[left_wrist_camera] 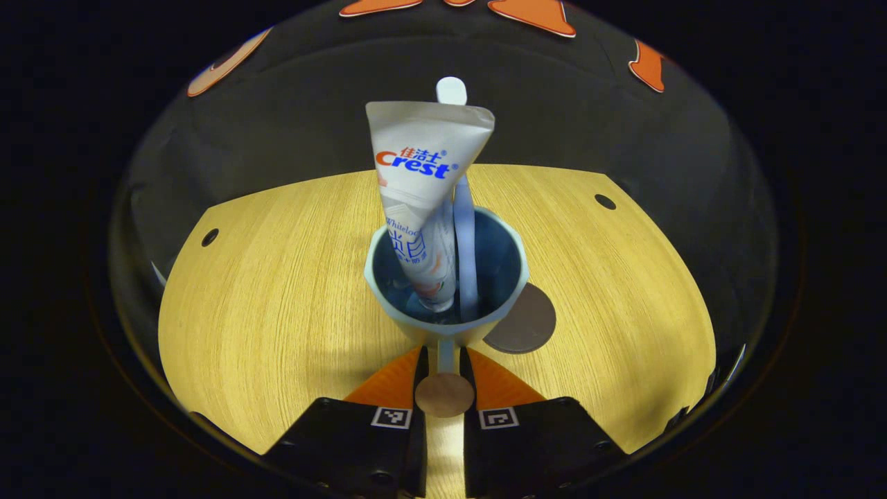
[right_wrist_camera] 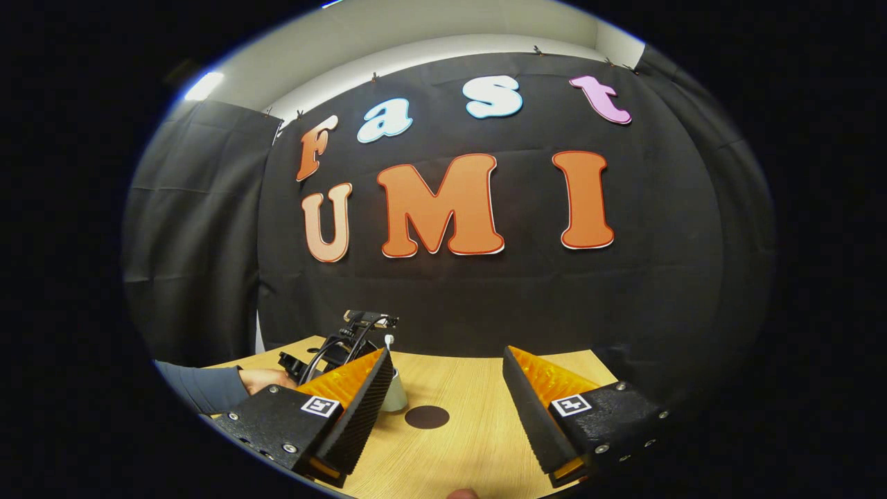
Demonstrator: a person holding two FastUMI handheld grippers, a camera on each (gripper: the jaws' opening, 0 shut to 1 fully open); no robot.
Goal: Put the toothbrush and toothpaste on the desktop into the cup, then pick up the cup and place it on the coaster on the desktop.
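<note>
Pale blue plastic, the cup [left_wrist_camera: 443, 291] stands on the wooden surface [left_wrist_camera: 277, 291] in the left gripper view with the toothpaste tube [left_wrist_camera: 423, 201] and the toothbrush [left_wrist_camera: 463, 235] already upright inside it, the tube leaning on the near-left wall and the brush handle just to its right, its white head poking up behind the tube's crimped end. So the loading part looks finished, and the step in hand is the pickup of the cup. The left claw [left_wrist_camera: 444, 364] is nearly closed, its 2 fingers pinching the cup's thin handle low at the near side. The dark round coaster [left_wrist_camera: 523, 319] lies just beside the cup, partly hidden behind its right flank. I judge the next move to be a short lift and a small shift toward that side, kept level so the tall tube does not tip the cup, then a set-down centred on the disc.

In the right gripper view the right claw [right_wrist_camera: 443, 395] hangs wide open and holds nothing, well back from the coaster [right_wrist_camera: 426, 416]; the cup's base [right_wrist_camera: 395, 398] peeks past its left finger, with the other gripper and a sleeved hand [right_wrist_camera: 267, 380] behind.

The surface is light wood grain with small dark holes near its far corners. Black cloth closes the booth, and a pale wall shows above it
</note>
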